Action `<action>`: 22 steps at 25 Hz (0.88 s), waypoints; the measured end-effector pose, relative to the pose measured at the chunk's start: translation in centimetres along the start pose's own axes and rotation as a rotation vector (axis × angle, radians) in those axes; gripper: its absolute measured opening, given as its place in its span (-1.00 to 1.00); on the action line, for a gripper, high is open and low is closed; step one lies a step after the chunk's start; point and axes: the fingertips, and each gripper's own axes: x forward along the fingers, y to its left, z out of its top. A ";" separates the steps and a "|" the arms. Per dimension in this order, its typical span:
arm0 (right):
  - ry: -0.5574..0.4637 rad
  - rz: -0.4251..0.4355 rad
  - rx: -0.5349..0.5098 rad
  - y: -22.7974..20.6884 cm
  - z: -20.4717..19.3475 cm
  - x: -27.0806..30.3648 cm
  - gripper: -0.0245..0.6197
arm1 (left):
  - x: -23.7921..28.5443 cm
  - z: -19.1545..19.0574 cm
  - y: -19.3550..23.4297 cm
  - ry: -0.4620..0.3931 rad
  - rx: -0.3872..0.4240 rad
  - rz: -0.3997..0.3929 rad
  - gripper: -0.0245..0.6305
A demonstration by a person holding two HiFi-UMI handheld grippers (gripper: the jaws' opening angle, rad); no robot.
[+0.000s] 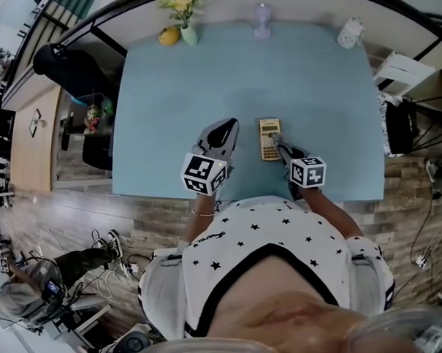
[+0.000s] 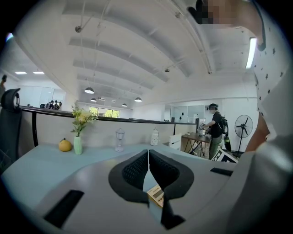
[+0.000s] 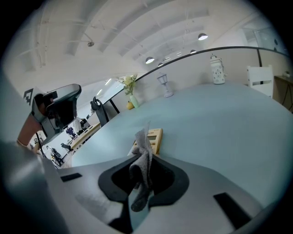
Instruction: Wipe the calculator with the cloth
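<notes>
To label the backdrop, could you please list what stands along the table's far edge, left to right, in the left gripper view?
yellow fruit → pale vase of flowers → clear glass ornament → white jar

The room is lit brightly and evenly by ceiling lamps [image 2: 89, 90]; edges are strongly bent, and corners are blacked out.

head view steeply down on table [image 1: 211, 76], gripper views low across it, all share calculator [image 1: 269, 138]
</notes>
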 end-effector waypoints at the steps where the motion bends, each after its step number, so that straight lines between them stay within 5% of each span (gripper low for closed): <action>1: 0.001 0.001 -0.002 0.0 0.0 0.0 -0.79 | 0.0 0.1 0.0 -0.001 0.000 0.001 -0.83; 5: -0.023 -0.004 -0.013 -0.2 1.3 -0.4 -0.79 | -0.3 0.1 0.2 -0.002 -0.001 0.007 -0.83; 10: -0.175 0.000 -0.037 0.3 6.9 -1.7 -0.79 | -0.9 0.2 0.7 -0.005 -0.003 0.023 -0.83; 16: -0.360 0.065 -0.084 3.2 13.7 -4.4 -0.79 | -0.9 0.4 0.7 -0.007 -0.007 0.032 -0.83; 22: -0.411 0.132 -0.138 6.4 15.6 -5.8 -0.79 | -0.9 0.2 0.4 -0.005 -0.008 0.025 -0.83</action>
